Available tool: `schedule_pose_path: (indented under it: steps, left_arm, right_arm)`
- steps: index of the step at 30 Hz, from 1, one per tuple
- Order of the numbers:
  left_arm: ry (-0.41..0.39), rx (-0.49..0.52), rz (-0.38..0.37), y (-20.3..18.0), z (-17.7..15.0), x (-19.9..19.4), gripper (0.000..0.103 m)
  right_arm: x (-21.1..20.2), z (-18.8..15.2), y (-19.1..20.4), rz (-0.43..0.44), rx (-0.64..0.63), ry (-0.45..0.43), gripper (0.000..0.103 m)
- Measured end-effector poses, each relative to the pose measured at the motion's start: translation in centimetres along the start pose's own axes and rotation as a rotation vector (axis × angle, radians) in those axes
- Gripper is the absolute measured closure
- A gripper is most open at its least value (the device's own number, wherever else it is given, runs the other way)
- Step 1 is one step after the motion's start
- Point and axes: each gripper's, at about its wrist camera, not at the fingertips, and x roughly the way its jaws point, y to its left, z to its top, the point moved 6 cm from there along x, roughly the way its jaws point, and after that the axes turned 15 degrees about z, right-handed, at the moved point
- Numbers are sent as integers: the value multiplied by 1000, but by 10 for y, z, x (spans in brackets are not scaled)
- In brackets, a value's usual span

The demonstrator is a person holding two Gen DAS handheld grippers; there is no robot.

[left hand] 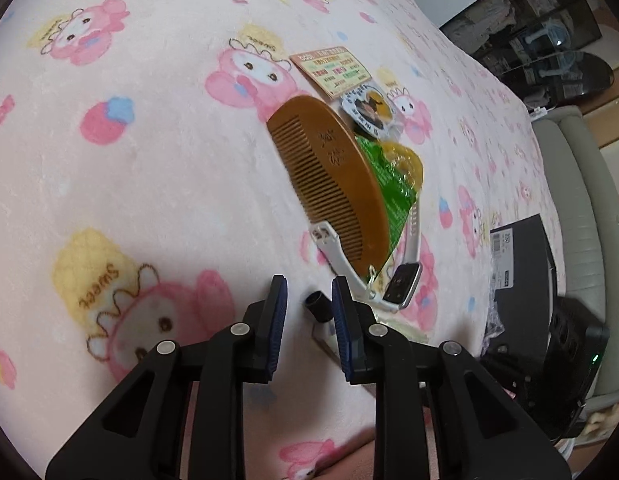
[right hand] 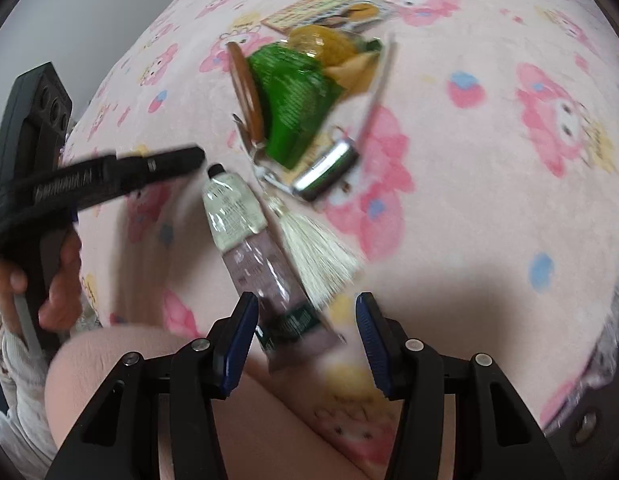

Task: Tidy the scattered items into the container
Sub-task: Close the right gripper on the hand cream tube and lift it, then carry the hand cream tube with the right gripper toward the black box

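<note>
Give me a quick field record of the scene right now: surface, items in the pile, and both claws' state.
surface: pink cartoon-print blanket
pile: wooden comb, green packet, white-strap smartwatch, cream tube, white tassel, printed card
left claw: open, empty, jaws either side of the tube's black cap
right claw: open, empty, over the tube's crimped end
container: dark box at the right edge of the left wrist view, contents not visible

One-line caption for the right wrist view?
Open right gripper hovers over a clear squeeze tube beside a cream tassel, on a pink cartoon blanket.
</note>
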Motion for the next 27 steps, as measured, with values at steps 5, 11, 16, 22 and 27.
schedule_pose_path:
  steps: [5, 11, 16, 22, 27]
  left_arm:
    - [23, 23, -3, -9, -12, 11, 82]
    - [39, 4, 0, -6, -21, 8, 82]
    - [75, 8, -20, -5, -32, 10, 82]
    - [142, 63, -66, -20, -44, 21, 82]
    - [232, 141, -148, -38, -45, 29, 71]
  right_arm:
    - [2, -6, -6, 4, 20, 20, 56]
    - [11, -14, 5, 70, 24, 19, 69]
    - [31, -9, 14, 83, 28, 8, 79]
    - [13, -6, 0, 105, 61, -25, 80]
    - [-44, -21, -21, 74, 42, -50, 80]
